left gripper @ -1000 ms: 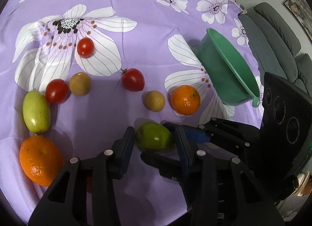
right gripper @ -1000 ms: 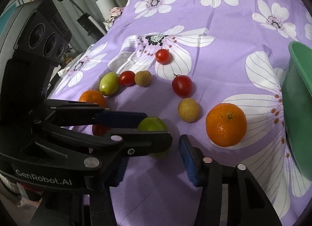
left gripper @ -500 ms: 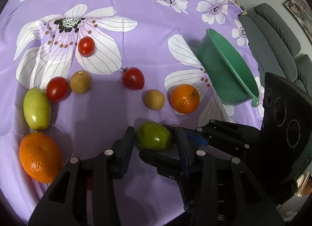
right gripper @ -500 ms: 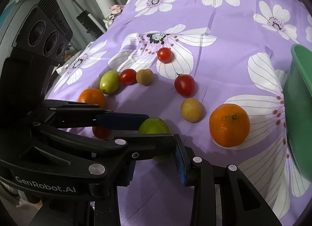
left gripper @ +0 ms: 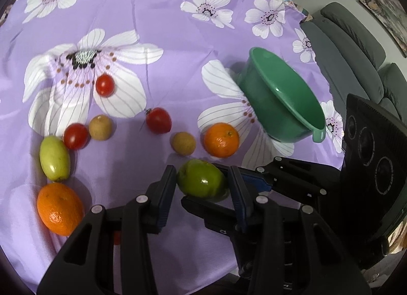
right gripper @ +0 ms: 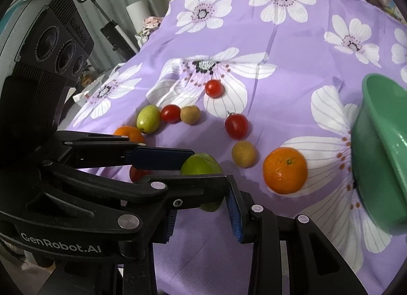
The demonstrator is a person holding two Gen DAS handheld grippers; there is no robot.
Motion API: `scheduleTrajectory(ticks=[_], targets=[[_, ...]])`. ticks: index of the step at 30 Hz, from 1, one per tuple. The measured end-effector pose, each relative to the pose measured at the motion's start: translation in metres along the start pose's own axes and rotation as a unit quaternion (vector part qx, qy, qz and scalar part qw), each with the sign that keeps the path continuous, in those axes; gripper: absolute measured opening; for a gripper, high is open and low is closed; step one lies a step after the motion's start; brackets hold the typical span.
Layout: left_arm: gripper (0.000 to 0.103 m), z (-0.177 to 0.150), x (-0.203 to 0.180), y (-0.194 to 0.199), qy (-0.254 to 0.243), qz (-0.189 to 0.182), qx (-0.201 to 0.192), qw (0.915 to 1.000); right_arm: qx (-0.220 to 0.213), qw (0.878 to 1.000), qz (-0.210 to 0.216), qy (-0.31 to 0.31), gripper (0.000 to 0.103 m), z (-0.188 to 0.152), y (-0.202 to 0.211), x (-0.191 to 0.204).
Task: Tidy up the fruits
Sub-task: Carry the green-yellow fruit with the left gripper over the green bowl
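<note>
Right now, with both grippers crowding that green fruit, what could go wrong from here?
1. The left gripper and right gripper both close around the same green fruit; their fingers cross and could jam or knock it loose.
2. A loose fruit could roll into the brown fruit and orange just beyond it.
3. The green bowl looks tilted, so dropping fruit in may tip it.

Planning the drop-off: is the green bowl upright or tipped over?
Tipped. The green bowl rests on its side wall on the purple cloth, its mouth facing sideways; the inside that shows holds no fruit.
</note>
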State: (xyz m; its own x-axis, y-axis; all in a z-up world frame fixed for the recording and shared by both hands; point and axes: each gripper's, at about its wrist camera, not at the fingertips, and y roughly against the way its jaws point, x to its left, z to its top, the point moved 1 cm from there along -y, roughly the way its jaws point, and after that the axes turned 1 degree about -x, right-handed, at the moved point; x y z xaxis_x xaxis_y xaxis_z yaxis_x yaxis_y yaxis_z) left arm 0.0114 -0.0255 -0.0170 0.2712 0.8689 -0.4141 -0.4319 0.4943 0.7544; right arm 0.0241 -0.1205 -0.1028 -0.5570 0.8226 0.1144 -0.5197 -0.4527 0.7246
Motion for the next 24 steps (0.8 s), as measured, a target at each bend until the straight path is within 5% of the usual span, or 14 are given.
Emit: scheduleTrajectory(ticks=[24], targets=[[0.041, 0.039, -0.055, -0.009, -0.08, 0.0, -0.027, 0.9965, -0.087, 0.994, -0.048, -0.034, 0.037, 0.008, 0.04, -0.029]])
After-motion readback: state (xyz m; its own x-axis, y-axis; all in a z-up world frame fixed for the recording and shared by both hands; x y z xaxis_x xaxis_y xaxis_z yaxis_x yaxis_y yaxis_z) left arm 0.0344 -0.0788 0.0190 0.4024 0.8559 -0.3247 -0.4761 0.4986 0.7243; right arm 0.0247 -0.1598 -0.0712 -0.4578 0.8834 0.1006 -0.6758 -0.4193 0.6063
